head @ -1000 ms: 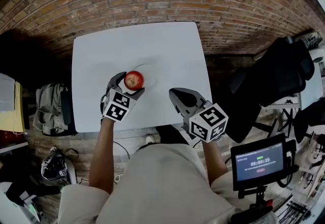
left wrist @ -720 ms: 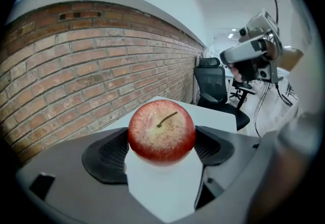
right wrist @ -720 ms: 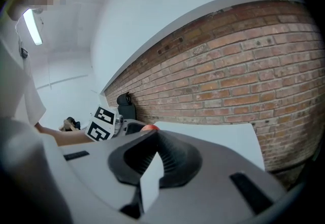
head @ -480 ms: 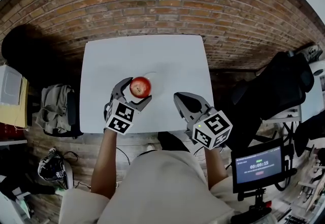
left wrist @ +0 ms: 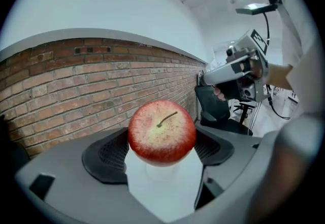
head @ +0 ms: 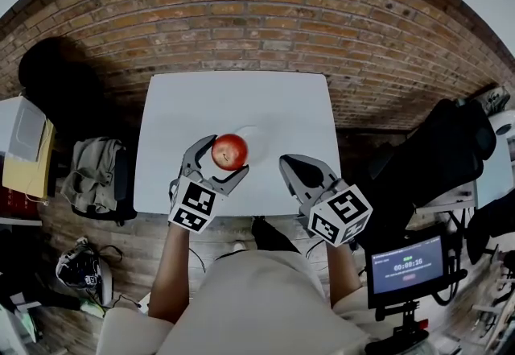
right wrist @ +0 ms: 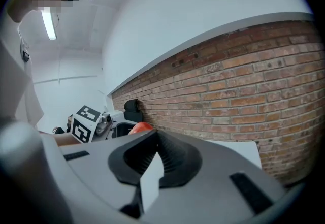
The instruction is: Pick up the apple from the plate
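Left gripper [head: 226, 157], just left of centre in the head view: jaws clamped on either side of the apple [head: 229, 150], pads pressed to its flanks. Left forearm [head: 171, 265] bare, running up from the lower left to the gripper's marker cube. Right gripper [head: 290, 163], right of centre: jaws closed tip to tip, nothing between them. Right forearm [head: 339, 258] comes in from the lower right. Grippers roughly level, near each other, not touching.

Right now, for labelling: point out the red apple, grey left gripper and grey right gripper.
red apple [head: 230, 150], head view, top skin.
grey left gripper [head: 224, 155], head view, between fingertips.
grey right gripper [head: 286, 162], head view, between fingertips.
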Demonstrator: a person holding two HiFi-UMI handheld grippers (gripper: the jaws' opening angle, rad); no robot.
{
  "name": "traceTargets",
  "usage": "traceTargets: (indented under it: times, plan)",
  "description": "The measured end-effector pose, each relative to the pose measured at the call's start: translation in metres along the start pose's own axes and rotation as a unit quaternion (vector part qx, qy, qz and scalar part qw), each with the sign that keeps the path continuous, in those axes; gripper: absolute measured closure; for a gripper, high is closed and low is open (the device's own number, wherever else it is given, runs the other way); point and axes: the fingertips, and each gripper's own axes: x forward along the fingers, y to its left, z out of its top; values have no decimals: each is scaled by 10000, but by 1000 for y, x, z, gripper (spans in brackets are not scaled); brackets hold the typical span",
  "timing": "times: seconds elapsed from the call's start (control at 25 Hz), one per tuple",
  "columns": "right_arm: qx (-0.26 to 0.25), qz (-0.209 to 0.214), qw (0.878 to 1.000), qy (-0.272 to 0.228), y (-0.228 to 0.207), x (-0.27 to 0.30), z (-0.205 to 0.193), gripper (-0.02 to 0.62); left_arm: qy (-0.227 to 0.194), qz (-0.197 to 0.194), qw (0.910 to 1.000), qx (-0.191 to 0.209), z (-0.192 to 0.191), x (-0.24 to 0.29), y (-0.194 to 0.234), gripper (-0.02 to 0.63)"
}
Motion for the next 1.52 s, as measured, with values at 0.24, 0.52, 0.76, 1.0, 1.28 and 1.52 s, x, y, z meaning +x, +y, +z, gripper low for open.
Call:
traceTargets:
  times: [0.24,0.52,0.76,1.0,1.28,1.52]
  plan:
    - [-219,-241,9991,-253,6,-13,16,594,-413,53,9989,-210,14,-20,-9,206]
    - [-413,-217,9982,-363,16,-22,31,594,-870,56,9956,-333,35,-42,-18,206]
    - [-506,-230,9976,-424,20,-25,35,594,-1214,220,9914,-447,59,-61,-13,206]
    - [-712,-343,9956,-499,20,-25,44,594,-1398,397,9886,-382,72,-68,-5,206]
    - [-1000,-355,9936,-382,25,-20,46,594,-1370,436,9895,-114,77,-65,-8,206]
    - [-1015,-459,9931,-373,24,-20,47,595,-1390,414,9894,-46,81,-66,-9,206]
